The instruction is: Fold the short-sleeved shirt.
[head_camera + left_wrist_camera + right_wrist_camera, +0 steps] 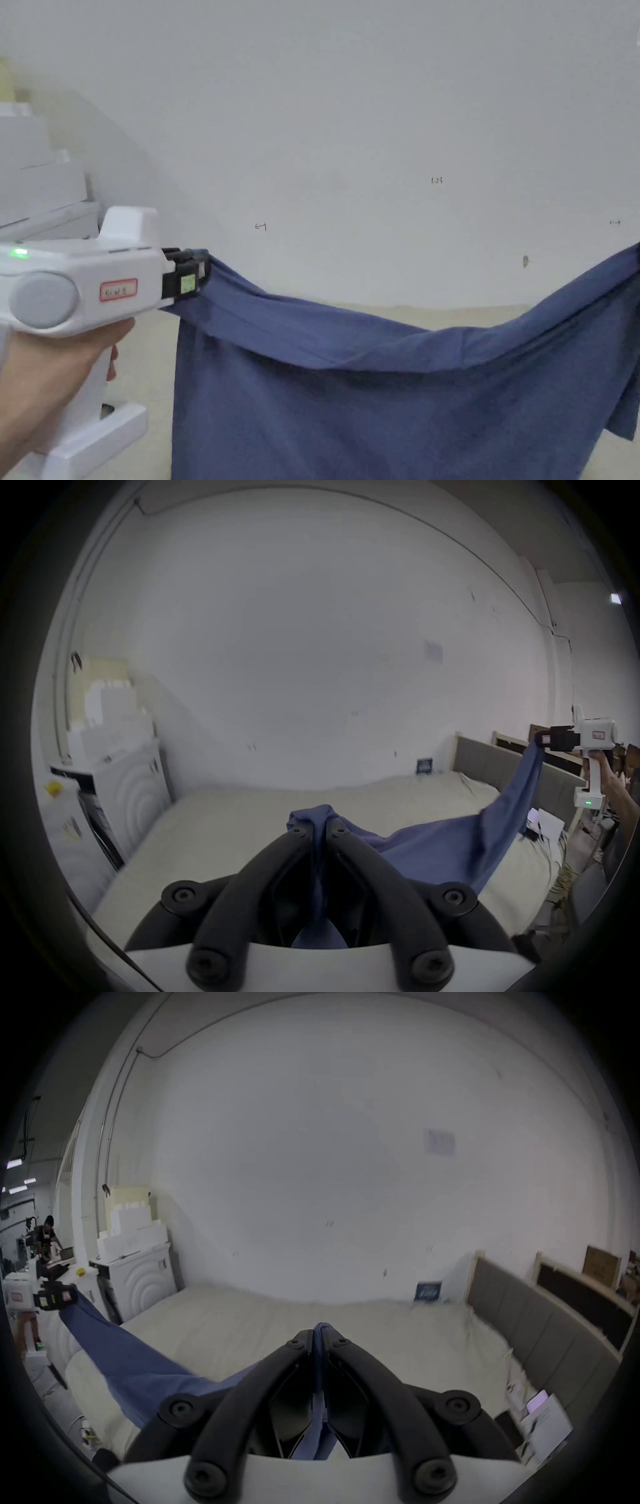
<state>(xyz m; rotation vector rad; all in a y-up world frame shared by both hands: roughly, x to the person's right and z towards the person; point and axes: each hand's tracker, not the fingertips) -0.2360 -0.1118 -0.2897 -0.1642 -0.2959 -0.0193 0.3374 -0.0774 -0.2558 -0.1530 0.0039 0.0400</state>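
Note:
A dark blue short-sleeved shirt [387, 387] hangs in the air above the bed, stretched between the two grippers and sagging in the middle. My left gripper [199, 275] is shut on the shirt's left upper corner; its own view shows blue cloth [433, 850] pinched between its black jaws [321, 830]. My right gripper [318, 1333] is shut on the opposite corner, with cloth [138, 1359] running off to the left. The right gripper [545, 739] appears far right in the left gripper view, and the left gripper [65, 1297] far left in the right gripper view.
A bed with a cream cover [381, 1331] lies below the shirt, against a white wall. A grey headboard [540, 1324] stands at the right. A white cabinet with boxes [138, 1269] stands left. Papers and a phone [540, 1418] lie at the bed's right corner. A person [48, 1231] stands far left.

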